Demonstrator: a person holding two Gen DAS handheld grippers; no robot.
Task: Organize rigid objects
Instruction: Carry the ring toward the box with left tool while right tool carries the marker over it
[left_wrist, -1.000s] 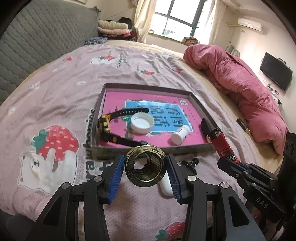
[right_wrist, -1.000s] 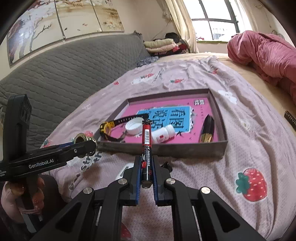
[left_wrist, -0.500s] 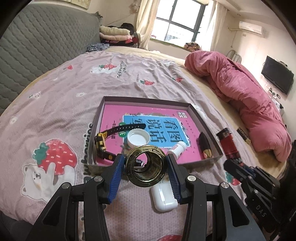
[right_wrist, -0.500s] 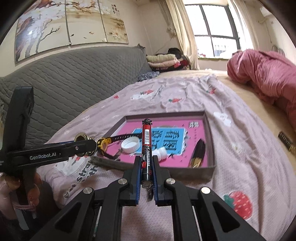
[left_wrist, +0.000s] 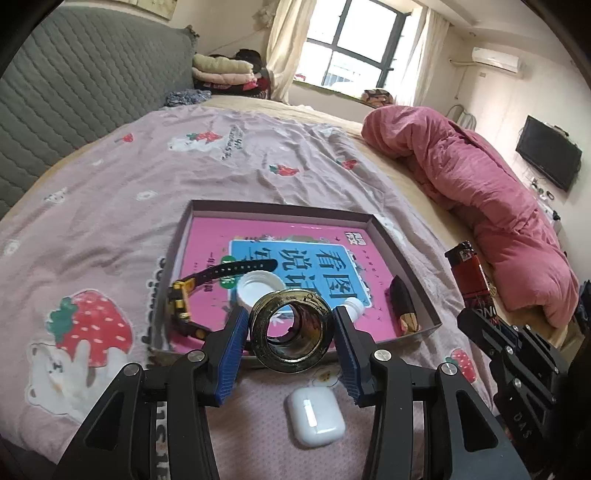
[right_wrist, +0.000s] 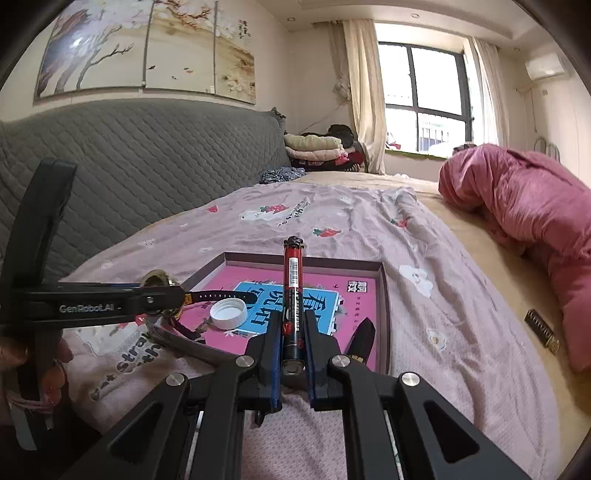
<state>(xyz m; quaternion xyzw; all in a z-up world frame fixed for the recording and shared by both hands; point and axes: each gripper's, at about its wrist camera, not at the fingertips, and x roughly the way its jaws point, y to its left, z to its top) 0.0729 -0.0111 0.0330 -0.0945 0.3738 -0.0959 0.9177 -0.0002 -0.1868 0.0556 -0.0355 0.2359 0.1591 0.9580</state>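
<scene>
Brass-coloured and hollow, the short metal ring (left_wrist: 290, 330) sits clamped between the blue-padded jaws of the left gripper (left_wrist: 289, 345), its open bore facing the camera, held above the near wall of the shallow grey cardboard tray (left_wrist: 288, 212). The right gripper (right_wrist: 293, 360) has its jaws clenched on a slim red-and-black marker pen (right_wrist: 292, 295), which points forward over the tray's pink-and-blue printed floor.

Compared with a second ago, both grippers have risen and drawn back: the tray now lies farther below them, and a white earbud case (left_wrist: 316, 415), earlier mostly hidden behind the left jaws, lies fully in sight on the bedspread just before the tray.

Inside the tray rest a black-and-yellow wristwatch (left_wrist: 184, 301), a white screw cap (left_wrist: 260, 286) beside it, a small white bottle (left_wrist: 352, 305) half hidden by the ring, and a dark pointed object (left_wrist: 404, 308) against the right wall.

All of it lies on a bed with a mauve strawberry-and-bear print bedspread (left_wrist: 155, 177). A rumpled pink duvet (left_wrist: 480, 192) is heaped on the right, a grey quilted headboard (right_wrist: 147, 177) on the left, a curtained window (right_wrist: 424, 96) beyond.
</scene>
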